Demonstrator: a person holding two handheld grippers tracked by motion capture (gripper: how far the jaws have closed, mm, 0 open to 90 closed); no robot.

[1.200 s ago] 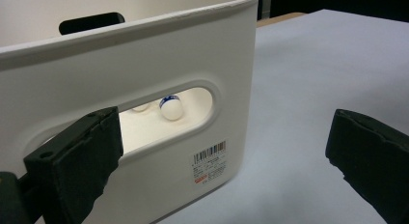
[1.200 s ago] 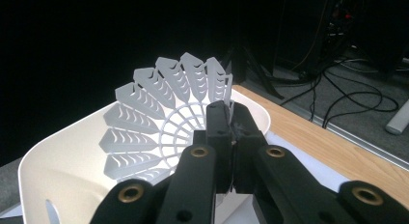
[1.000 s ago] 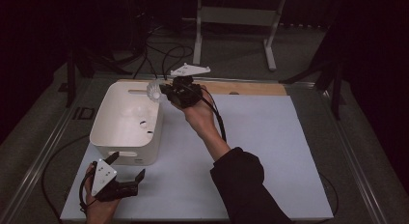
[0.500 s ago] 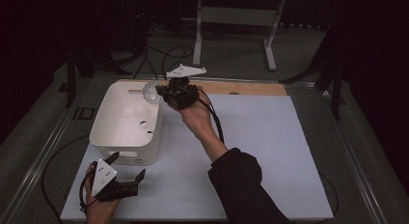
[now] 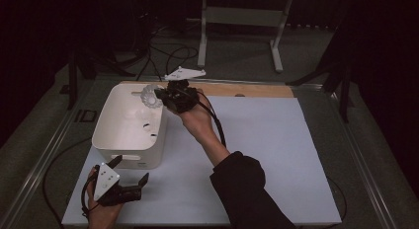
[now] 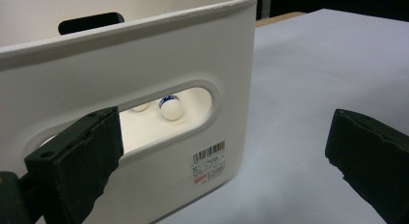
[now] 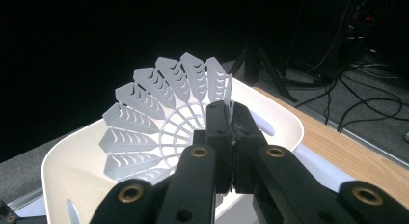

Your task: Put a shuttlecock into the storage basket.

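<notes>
A white plastic shuttlecock hangs over the far right corner of the white bin. My right gripper is shut on its skirt edge. In the right gripper view the feathered skirt fans out left of the closed tips, with the bin rim below. My left gripper rests at the near left of the table, open, just in front of the bin's front wall. The left gripper view faces that wall. Through its handle slot, a shuttlecock cork with a blue band lies inside.
A pale mat covers the table to the right of the bin. A wooden strip runs along the far edge. Beyond it, a metal stand and cables are on the floor.
My right gripper has drifted slightly left and down with the shuttlecock, farther over the bin. The left gripper has stayed put.
</notes>
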